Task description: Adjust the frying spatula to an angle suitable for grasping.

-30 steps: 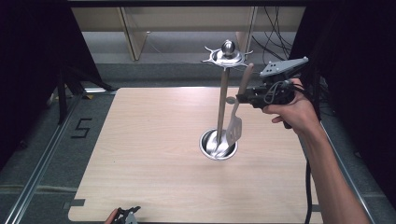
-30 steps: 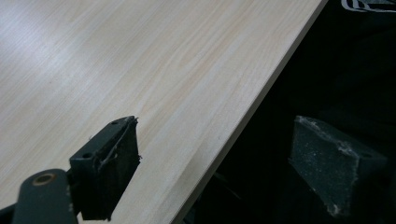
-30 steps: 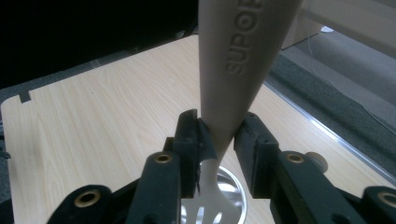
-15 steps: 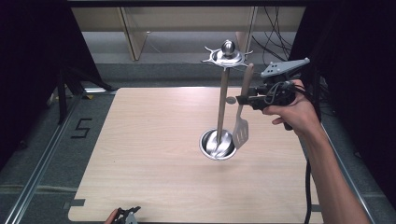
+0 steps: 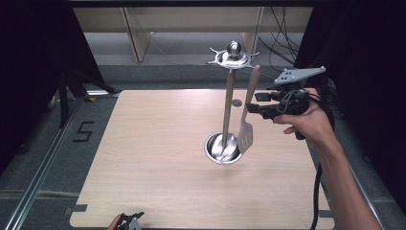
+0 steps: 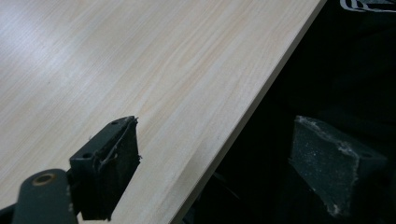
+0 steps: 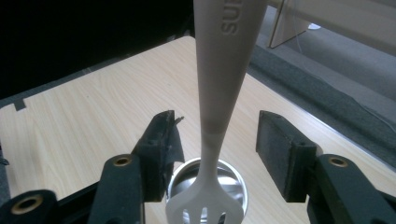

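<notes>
A metal utensil stand [image 5: 229,103] rises from a round steel base [image 5: 221,149] near the table's middle, and several hooks ring its top [image 5: 233,56]. A pale slotted spatula [image 5: 245,134] hangs upright just right of the pole, blade over the base rim. Its handle top sits under a hook; I cannot tell whether it is hooked on. My right gripper [image 5: 257,102] is open, with the spatula's handle [image 7: 219,84] standing free between its pads [image 7: 164,140]. At the table's near edge my left gripper [image 5: 128,221] is open and holds nothing [image 6: 224,163].
The wooden table [image 5: 143,143] is bare apart from the stand. Black curtains stand on both sides, and a shelf unit [image 5: 139,33] stands behind the table. A cable [image 5: 317,191] trails from the right gripper along the forearm.
The spatula's blade has shifted slightly to the right, away from the pole. The right hand has barely moved, and the left gripper has stayed put.
</notes>
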The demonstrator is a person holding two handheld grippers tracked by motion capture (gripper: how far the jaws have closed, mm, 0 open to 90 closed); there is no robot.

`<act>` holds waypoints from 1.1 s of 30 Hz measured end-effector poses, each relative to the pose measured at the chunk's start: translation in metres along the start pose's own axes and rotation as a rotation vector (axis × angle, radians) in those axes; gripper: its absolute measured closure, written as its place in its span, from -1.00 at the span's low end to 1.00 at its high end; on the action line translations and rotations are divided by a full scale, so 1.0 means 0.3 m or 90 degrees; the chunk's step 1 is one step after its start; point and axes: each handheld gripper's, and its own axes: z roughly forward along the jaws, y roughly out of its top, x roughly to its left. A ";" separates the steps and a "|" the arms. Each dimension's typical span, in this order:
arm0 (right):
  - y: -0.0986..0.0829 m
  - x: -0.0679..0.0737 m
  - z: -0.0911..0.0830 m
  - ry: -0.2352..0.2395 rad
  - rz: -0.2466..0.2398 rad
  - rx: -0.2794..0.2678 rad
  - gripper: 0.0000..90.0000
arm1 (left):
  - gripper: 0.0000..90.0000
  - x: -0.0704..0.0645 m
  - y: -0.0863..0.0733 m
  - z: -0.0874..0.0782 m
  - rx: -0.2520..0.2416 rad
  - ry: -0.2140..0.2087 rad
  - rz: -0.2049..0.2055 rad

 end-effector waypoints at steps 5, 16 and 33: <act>-0.018 0.005 -0.025 -0.003 -0.007 -0.004 0.00 | -0.67 0.000 0.000 0.000 0.000 0.001 -0.001; -0.071 0.021 -0.058 -0.033 -0.003 -0.012 -0.07 | -0.67 -0.001 -0.001 0.002 -0.004 0.011 0.000; -0.238 0.049 -0.058 -0.058 0.001 0.001 -0.10 | -0.67 0.006 0.001 -0.001 0.007 0.001 0.009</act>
